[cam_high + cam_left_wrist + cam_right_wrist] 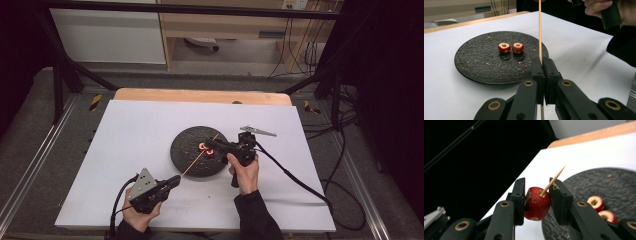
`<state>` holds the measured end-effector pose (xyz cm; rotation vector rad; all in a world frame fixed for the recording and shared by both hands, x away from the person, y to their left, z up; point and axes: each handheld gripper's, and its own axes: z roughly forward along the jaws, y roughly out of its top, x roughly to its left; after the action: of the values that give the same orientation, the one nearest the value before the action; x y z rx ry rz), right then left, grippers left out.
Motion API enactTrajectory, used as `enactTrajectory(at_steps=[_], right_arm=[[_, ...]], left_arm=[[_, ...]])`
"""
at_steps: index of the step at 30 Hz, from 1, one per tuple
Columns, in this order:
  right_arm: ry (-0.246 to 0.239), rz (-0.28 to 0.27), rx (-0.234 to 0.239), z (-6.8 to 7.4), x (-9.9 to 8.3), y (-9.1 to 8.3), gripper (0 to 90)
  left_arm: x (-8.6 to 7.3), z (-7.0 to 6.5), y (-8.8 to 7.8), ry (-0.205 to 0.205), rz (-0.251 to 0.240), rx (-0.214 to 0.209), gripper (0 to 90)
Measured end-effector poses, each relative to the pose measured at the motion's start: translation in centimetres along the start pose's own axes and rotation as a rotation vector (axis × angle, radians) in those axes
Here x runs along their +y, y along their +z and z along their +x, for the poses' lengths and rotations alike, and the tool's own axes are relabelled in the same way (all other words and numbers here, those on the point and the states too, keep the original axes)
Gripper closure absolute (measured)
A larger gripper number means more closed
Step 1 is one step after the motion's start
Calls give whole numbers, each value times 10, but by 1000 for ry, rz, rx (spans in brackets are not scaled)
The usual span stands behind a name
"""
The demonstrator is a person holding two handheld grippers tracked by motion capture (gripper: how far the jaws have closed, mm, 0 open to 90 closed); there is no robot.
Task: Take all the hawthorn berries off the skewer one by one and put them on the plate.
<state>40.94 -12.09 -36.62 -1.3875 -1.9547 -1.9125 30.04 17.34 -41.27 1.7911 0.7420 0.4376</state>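
Observation:
My left gripper [541, 63] is shut on a thin wooden skewer [540, 27], which runs up and away over the plate's edge. In the high view the left gripper [175, 181] sits at the front left, and the skewer [197, 160] slants toward the right gripper [207, 145]. The right gripper [537, 200] is shut on a small red cored fruit [537, 206], held above the plate. The skewer's pointed tip [551, 182] sticks out of the fruit's top. Two more red cored fruits [504, 48] [518, 48] lie side by side on the black round plate [481, 62].
The plate [187, 150] stands mid-table on a white sheet [135, 135], with crumbs scattered on it. A wooden table edge [200, 95] runs along the back. A cable [295, 177] trails right from the right gripper. A black metal frame [65, 65] surrounds the table.

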Motion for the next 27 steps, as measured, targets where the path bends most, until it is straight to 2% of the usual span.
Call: enactTrajectory(at_steps=[14,23,27], right_arm=[[2,-49,-62,-13,32,-13,680],[-10,-69,-137,-30,50,-15,680],[-13,-59,-175,-35,52,-13,680]], left_arm=[[0,1,-2,0,0,3,883],[-1,3,-3,-2,1,5,883],[-1,5,-5,-7,0,11,883]])
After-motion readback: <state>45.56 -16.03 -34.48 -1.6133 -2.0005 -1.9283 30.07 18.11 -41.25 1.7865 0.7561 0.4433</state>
